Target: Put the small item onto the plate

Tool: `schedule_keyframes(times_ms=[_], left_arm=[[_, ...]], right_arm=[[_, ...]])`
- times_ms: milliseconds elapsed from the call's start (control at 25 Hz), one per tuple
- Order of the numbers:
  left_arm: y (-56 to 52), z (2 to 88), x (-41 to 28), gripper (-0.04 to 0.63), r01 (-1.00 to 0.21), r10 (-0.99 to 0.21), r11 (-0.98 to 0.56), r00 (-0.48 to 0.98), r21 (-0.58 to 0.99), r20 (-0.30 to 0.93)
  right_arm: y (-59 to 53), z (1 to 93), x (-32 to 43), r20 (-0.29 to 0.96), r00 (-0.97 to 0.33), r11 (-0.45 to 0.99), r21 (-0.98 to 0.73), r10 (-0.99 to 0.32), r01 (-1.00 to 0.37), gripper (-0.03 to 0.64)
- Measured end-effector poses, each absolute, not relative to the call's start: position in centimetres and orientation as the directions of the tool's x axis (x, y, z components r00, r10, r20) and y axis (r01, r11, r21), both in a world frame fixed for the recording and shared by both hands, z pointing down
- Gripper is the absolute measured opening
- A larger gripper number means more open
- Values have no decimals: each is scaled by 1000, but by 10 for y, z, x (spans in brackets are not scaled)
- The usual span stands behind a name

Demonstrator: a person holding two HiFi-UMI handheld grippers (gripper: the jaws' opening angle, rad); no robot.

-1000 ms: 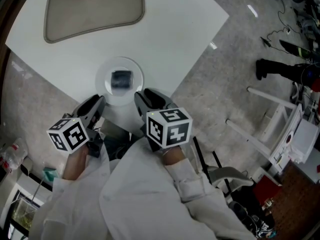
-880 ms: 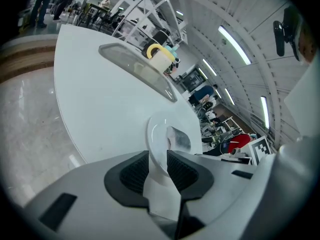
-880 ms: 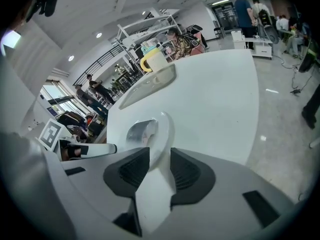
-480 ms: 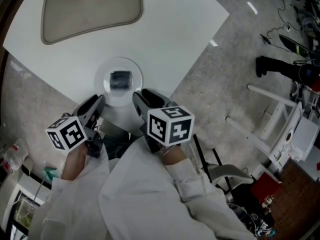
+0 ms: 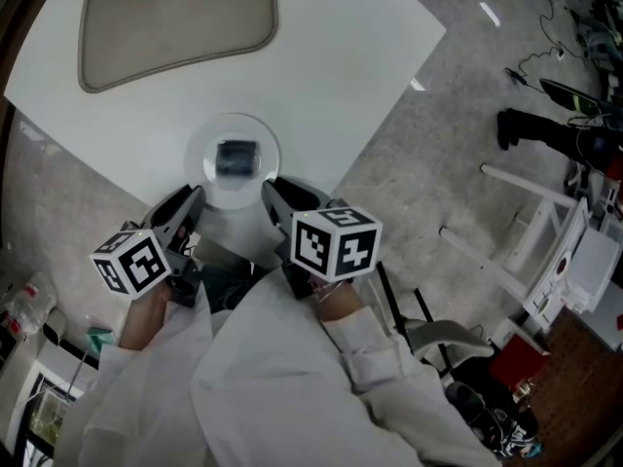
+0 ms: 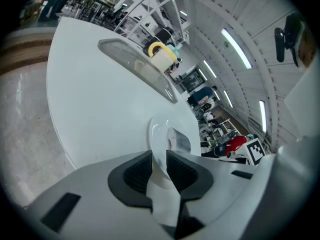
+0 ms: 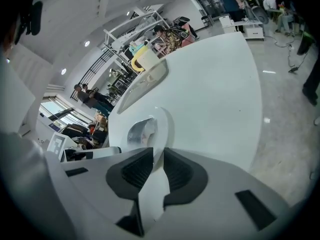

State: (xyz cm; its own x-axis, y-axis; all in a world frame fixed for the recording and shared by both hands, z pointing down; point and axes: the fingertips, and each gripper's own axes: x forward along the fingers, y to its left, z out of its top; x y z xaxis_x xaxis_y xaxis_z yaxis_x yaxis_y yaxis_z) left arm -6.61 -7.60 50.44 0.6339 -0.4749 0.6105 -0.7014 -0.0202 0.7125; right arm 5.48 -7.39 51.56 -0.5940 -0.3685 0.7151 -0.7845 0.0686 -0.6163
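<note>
A small dark squarish item (image 5: 237,157) lies in the middle of a round white plate (image 5: 198,144) near the edge of the white table (image 5: 341,56). Both grippers hover just short of the plate on my side. My left gripper (image 5: 191,202) points at its lower left rim, with a narrow gap and nothing between its jaws. My right gripper (image 5: 281,194) is at the lower right rim; its jaws are closing, with nothing between them. The left gripper view shows the plate (image 6: 156,130) and item (image 6: 181,142) beyond the jaws (image 6: 159,160). The right gripper view shows the plate (image 7: 163,120) and item (image 7: 142,132) likewise.
A beige oval tray (image 5: 175,17) lies at the far side of the table. Grey floor surrounds the table corner. A dark boot (image 5: 531,131), cables and a white metal frame (image 5: 526,251) are off to the right. My white sleeves (image 5: 282,377) fill the lower view.
The right gripper's marker cube has drifted slightly right and toward me. The left gripper, the plate and the item stay where they were.
</note>
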Motion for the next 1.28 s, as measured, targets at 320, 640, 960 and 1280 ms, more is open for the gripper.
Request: schedule_keyframes(times_ms=[320, 640, 960, 1280], left_arm=[[-82, 506, -70, 64, -746, -463, -62, 610, 663, 643], [-81, 505, -65, 66, -770, -444, -153, 614, 620, 653], [-86, 502, -70, 66, -781, -455, -186, 606, 596, 652], [-98, 498, -80, 66, -781, -474, -186, 603, 596, 642]], right_arm=[[-75, 515, 53, 706, -598, 76, -620, -380, -781, 72], [-73, 515, 56, 714, -589, 93, -604, -379, -792, 71], [-77, 512, 51, 713, -584, 115, -591, -387, -798, 69], [-92, 503, 42, 701, -587, 137, -588, -405, -797, 67]])
